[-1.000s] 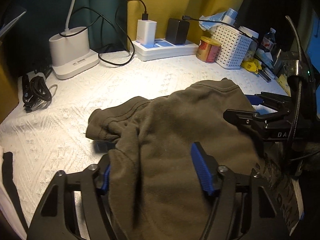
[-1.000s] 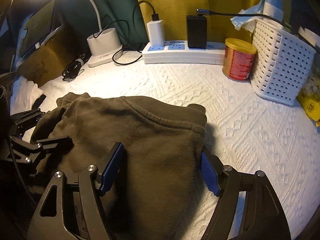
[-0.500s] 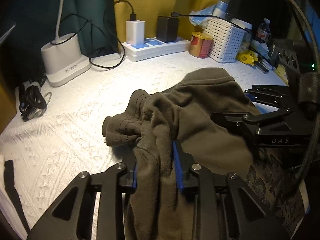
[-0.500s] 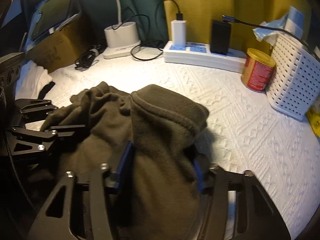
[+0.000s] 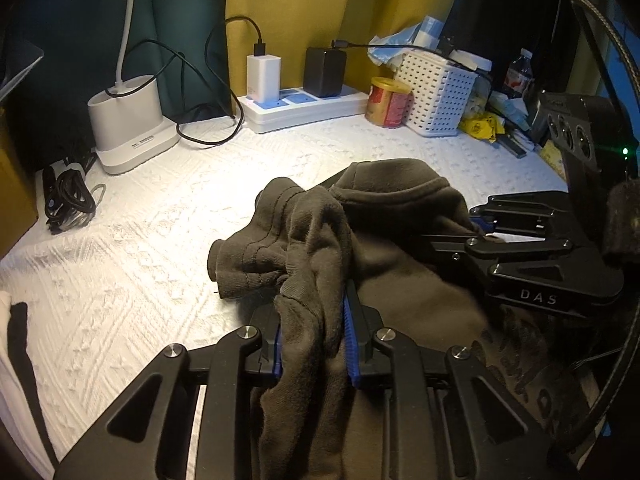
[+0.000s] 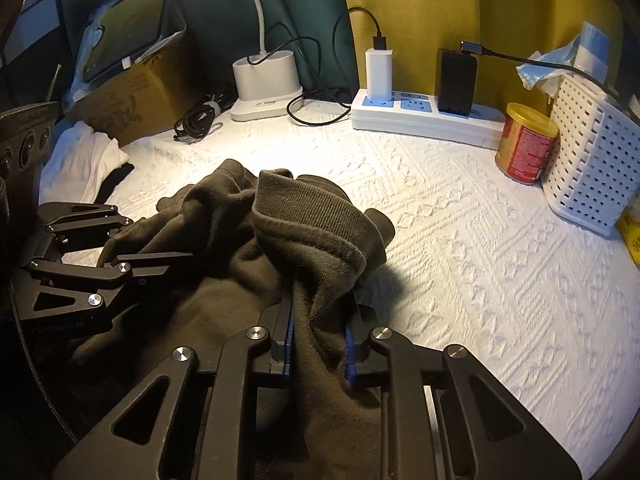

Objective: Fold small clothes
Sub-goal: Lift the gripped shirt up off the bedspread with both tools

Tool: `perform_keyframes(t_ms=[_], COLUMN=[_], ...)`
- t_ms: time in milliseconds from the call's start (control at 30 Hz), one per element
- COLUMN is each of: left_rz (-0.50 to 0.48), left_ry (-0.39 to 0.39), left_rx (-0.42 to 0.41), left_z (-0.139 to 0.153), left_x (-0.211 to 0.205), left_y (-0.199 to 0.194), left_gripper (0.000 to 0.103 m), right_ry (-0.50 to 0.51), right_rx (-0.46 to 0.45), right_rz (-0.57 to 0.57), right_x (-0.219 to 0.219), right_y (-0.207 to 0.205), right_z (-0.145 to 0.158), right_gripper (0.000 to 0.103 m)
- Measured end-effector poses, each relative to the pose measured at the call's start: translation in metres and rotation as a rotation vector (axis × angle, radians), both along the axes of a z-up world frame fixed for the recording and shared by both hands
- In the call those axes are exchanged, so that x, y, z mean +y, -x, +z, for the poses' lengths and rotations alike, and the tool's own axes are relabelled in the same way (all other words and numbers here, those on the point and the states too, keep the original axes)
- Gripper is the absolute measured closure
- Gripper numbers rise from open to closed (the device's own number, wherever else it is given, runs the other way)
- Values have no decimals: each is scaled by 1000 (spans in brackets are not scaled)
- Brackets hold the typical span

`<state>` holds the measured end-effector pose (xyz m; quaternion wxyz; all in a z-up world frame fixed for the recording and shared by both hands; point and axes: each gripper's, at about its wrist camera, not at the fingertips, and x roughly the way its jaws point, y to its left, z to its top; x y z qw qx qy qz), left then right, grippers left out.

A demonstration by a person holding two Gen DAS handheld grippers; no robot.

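Note:
A dark olive-brown garment lies bunched on the white textured cloth. In the left wrist view my left gripper has a thick fold of the garment between its blue pads; its jaws are closing and press on the fabric. My right gripper shows at the right of that view, on the garment's other side. In the right wrist view my right gripper is closing on a fold of the garment near its ribbed hem, pads pressing it. My left gripper sits at the left there.
Along the back stand a white lamp base, a power strip with chargers, a red and gold tin and a white perforated basket. A cable bundle, a cardboard box and a white cloth lie at the left.
Both grippers went from wide open over the flat garment to closed on pinched folds. The garment has gathered into a bunched heap between them.

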<state>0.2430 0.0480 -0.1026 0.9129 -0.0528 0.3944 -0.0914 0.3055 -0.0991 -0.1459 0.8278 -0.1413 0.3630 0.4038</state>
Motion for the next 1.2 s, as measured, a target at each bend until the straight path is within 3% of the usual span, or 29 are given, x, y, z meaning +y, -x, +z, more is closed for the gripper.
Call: perform_keyframes(t_ms=[267,1200], left_rz=[-21,-21], left_ry=[46,31], left_rx=[-40,-307], left_z=[15,83], left_x=[-10,-24], left_y=[18,103], left_gripper=[82,84], right_ry=[-52,-181], right_rx=[-21,-221], right_rz=[-28,-51], right_x=[-20,-56], right_y=[22,130], right_z=[15,96], right_gripper=[84,86])
